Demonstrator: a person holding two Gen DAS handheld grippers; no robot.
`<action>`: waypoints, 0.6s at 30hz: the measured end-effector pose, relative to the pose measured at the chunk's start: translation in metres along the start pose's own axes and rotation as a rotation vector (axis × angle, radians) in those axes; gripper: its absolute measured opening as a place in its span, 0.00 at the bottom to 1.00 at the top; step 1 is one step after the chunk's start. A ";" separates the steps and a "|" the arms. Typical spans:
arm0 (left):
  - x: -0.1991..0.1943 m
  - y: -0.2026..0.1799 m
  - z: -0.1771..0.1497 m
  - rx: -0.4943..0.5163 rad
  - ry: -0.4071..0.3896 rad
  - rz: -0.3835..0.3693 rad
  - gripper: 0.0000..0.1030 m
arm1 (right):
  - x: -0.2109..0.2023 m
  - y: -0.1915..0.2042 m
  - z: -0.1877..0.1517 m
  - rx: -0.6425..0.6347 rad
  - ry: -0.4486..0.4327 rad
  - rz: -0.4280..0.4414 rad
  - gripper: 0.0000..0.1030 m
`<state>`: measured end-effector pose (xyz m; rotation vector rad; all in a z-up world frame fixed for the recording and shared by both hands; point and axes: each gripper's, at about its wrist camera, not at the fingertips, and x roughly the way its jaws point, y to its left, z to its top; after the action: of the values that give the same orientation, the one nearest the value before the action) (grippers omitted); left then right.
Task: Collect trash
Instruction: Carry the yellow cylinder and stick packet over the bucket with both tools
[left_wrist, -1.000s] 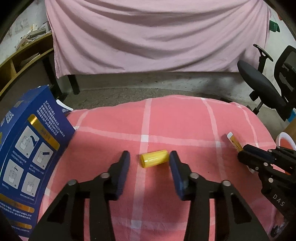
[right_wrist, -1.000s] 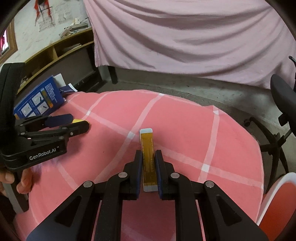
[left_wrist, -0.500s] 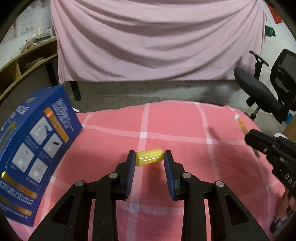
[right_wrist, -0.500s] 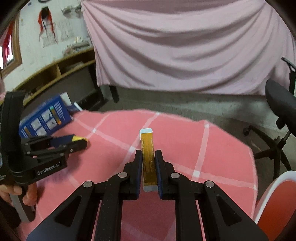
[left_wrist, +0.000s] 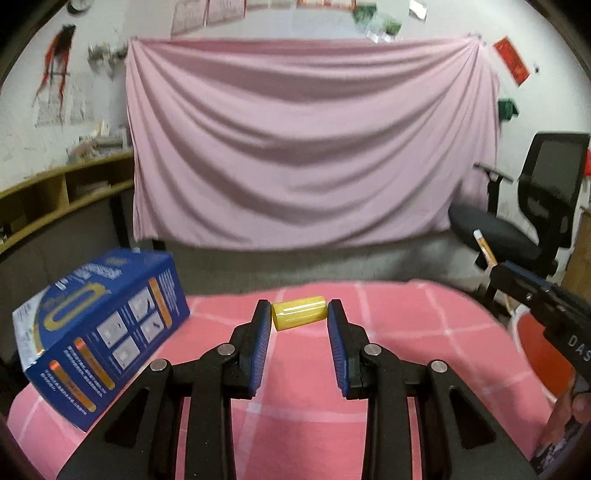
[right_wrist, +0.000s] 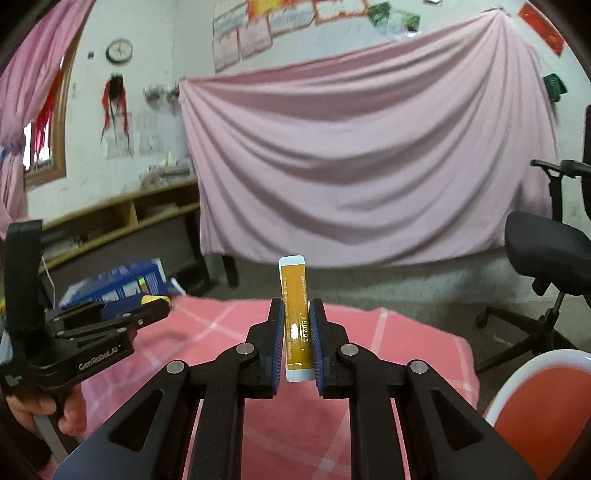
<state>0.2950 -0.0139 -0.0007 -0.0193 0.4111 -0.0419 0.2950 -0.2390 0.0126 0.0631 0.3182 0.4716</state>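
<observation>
My left gripper (left_wrist: 299, 314) is shut on a small yellow cylinder (left_wrist: 299, 316), held crosswise between the fingertips and lifted above the pink checked table (left_wrist: 406, 325). My right gripper (right_wrist: 297, 314) is shut on a flat orange sachet (right_wrist: 295, 317) with white ends, which sticks up past the fingertips. The left gripper also shows in the right wrist view (right_wrist: 147, 308) with the yellow cylinder at its tip. The right gripper shows in the left wrist view (left_wrist: 498, 271), the sachet (left_wrist: 484, 247) poking out of it.
A blue printed box (left_wrist: 99, 332) stands at the table's left edge. A white bin with a red inside (right_wrist: 543, 410) sits low at the right of the table. A black office chair (left_wrist: 532, 218) stands behind at the right. A pink sheet covers the back wall.
Both grippers have risen and tilted up from the table, each carrying its item. The left gripper closed on the yellow cylinder and lifted it off the cloth.
</observation>
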 end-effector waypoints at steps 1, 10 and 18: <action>-0.006 -0.003 0.001 -0.003 -0.027 -0.008 0.26 | -0.006 -0.001 0.001 0.007 -0.026 -0.002 0.11; -0.048 -0.033 0.011 0.019 -0.230 -0.055 0.26 | -0.054 -0.005 0.004 -0.036 -0.171 -0.068 0.11; -0.075 -0.078 0.025 0.064 -0.327 -0.123 0.26 | -0.100 -0.027 0.012 -0.039 -0.293 -0.142 0.11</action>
<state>0.2331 -0.0881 0.0549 0.0118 0.0811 -0.1706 0.2262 -0.3087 0.0493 0.0705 0.0252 0.3217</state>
